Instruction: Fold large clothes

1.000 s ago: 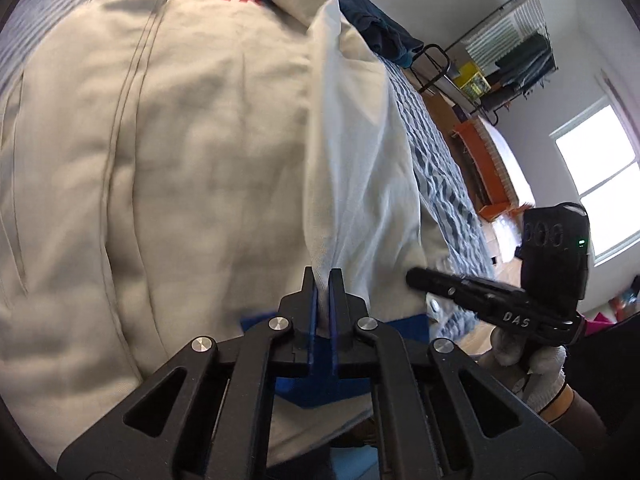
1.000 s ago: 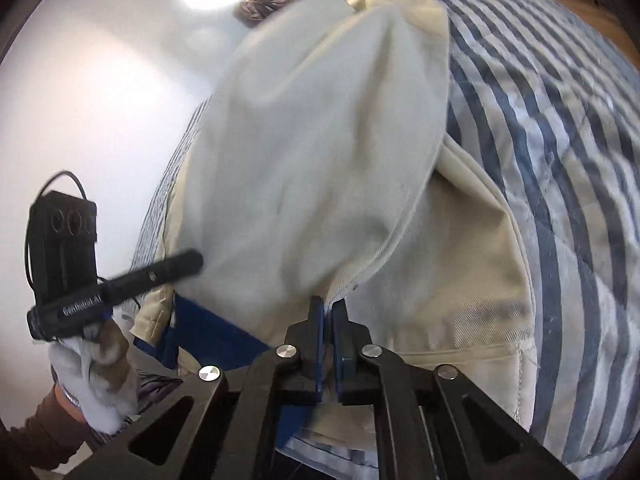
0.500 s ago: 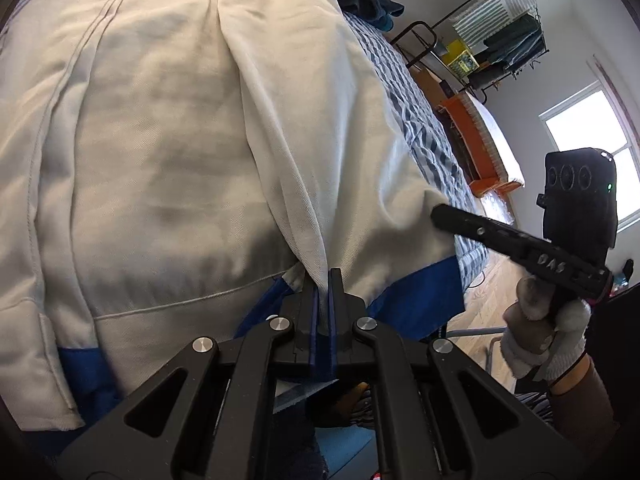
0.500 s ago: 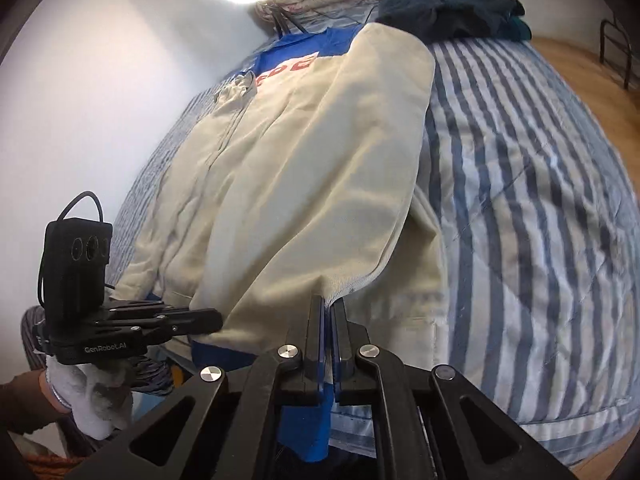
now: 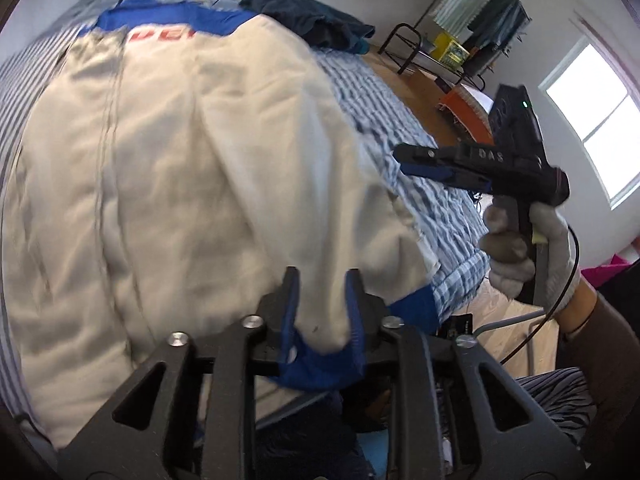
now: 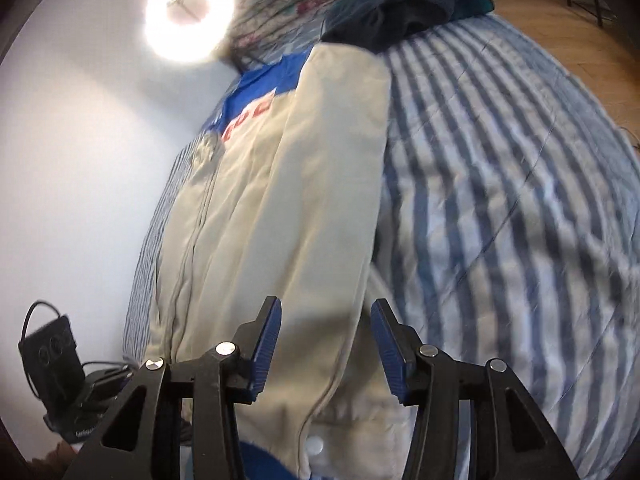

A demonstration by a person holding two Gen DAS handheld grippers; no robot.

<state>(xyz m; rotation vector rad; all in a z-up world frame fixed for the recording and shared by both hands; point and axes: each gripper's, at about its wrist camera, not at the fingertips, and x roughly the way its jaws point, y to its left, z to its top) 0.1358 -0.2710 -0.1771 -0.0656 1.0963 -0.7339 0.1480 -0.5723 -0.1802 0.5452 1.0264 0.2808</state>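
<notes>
The cream jacket [image 5: 208, 184] with blue trim lay flat on the striped bedspread [image 6: 500, 184], its blue hem at the near edge of the bed and its blue collar toward the far end, beside a dark garment pile [image 6: 404, 4]. The left gripper [image 5: 322, 292] was opening, its jaws narrowly apart with hem fabric loose between them. The right gripper [image 6: 326, 336] was also opening, its jaws wider apart above the folded-in sleeve, the pads clear of the cloth.
</notes>
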